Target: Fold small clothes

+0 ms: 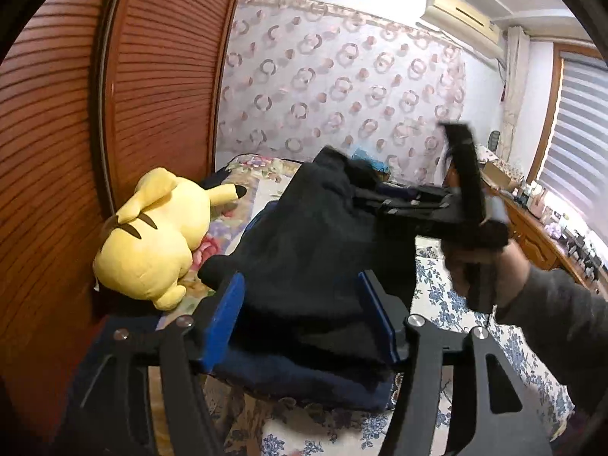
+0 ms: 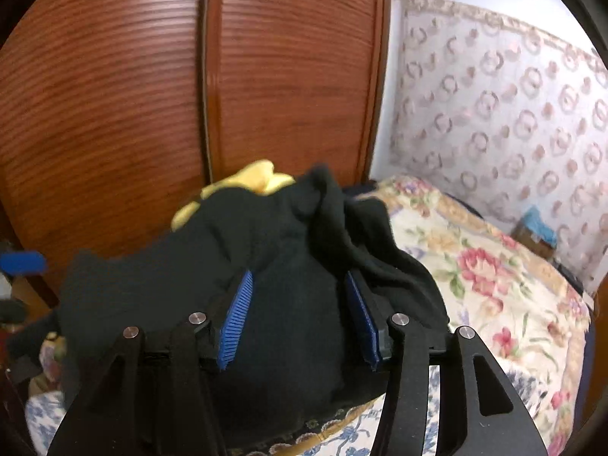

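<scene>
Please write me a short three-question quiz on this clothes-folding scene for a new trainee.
1. True or false: the yellow plush toy lies on the bed beside the wooden wardrobe.
2. What colour is the garment between the left gripper fingers?
A. dark
B. white
C. red
3. What hangs high on the wall near the window?

Key:
1. True.
2. A.
3. An air conditioner.

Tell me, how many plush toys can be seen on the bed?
1. The yellow plush toy lies beside the wooden wardrobe doors, left of the dark garment. More could be hidden behind the cloth.
</scene>
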`<action>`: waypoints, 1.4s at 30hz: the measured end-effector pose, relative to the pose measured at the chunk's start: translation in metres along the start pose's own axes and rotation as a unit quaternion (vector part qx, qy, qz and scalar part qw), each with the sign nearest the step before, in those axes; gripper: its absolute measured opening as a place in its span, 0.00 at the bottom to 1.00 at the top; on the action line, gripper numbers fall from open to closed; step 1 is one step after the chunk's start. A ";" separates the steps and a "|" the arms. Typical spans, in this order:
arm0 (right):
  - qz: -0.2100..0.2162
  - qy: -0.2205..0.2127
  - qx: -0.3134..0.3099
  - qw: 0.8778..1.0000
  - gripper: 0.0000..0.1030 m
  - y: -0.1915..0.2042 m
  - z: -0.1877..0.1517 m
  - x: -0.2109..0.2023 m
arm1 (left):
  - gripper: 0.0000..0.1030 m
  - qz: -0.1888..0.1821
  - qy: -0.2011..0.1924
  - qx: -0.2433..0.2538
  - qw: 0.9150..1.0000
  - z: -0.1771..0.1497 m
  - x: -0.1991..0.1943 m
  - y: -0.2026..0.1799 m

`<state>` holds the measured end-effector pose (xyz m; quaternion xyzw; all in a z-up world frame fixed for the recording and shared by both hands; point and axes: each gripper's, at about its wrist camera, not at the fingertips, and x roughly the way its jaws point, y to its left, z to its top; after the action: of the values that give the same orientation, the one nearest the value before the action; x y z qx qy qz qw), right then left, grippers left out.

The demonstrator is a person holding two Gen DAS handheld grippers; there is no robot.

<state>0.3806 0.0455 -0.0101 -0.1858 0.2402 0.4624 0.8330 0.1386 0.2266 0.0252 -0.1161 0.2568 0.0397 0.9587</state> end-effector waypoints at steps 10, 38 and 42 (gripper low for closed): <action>-0.008 -0.025 0.035 0.999 0.52 -0.009 -0.014 -0.032 | 0.60 0.014 0.003 0.054 0.998 0.004 -0.014 -0.046; -0.227 -0.100 0.168 0.954 0.78 0.014 -0.170 -0.357 | 0.60 -0.030 -0.042 0.119 0.991 -0.043 -0.060 -0.202; -0.250 -0.103 0.181 0.946 0.78 0.019 -0.187 -0.381 | 0.61 -0.033 -0.045 0.119 0.991 -0.044 -0.066 -0.210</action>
<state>0.1479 -0.3038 0.0538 -0.0376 0.1784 0.2048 0.9617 0.0890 0.0109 0.0636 -0.0079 0.2123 -0.0179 0.9770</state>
